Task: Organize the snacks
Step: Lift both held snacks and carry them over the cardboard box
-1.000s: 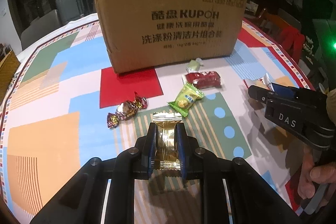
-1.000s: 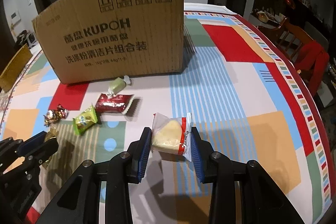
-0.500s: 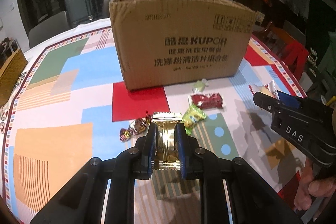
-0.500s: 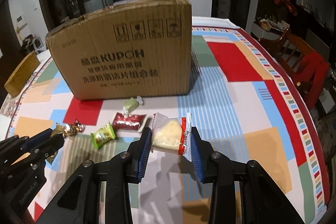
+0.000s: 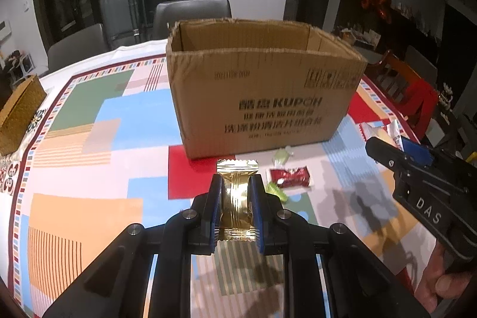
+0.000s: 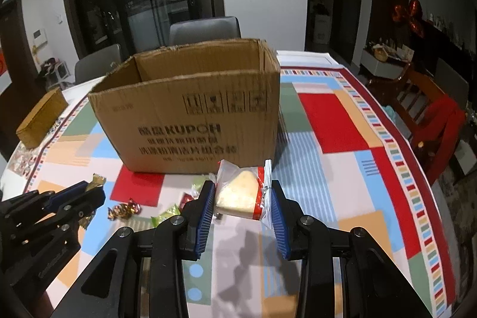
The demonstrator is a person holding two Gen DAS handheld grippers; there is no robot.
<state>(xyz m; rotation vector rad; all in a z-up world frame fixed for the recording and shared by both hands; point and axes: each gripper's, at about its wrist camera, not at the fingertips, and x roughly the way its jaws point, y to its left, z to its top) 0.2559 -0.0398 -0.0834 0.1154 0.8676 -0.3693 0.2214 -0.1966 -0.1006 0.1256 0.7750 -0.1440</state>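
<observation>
On the patterned tablecloth (image 5: 89, 157), an open cardboard box (image 5: 262, 97) is seen at the far middle, its top flaps gone or folded so that the bare inner walls are visible from both wrist views; its floor is hidden.

Above the near part of the table, the left gripper (image 5: 236, 207) is held with its blue-padded jaws pressed onto a gold-wrapped snack (image 5: 237, 192), which is pinched upright between them, its crimped top edge standing clear above the fingertips. To the right, the right gripper (image 6: 242, 204) is closed on a clear-wrapped pale wedge snack (image 6: 240, 192) with a red band along one edge; the packet is gripped by its sides and is lifted clear of the cloth. Both held snacks are on the near side of the box, not over its opening.

Between the grippers and the box, loose snacks are left lying on the cloth: a red packet (image 5: 289, 177), a pale green sweet (image 5: 281, 158) just beside the box's near wall, a yellow-green packet (image 6: 167, 216), and a foil-twisted candy (image 6: 123, 209) further left. A woven box (image 5: 19, 116) is seen at the far left edge of the table. Grey chairs (image 5: 192, 12) are placed beyond the far side.
</observation>
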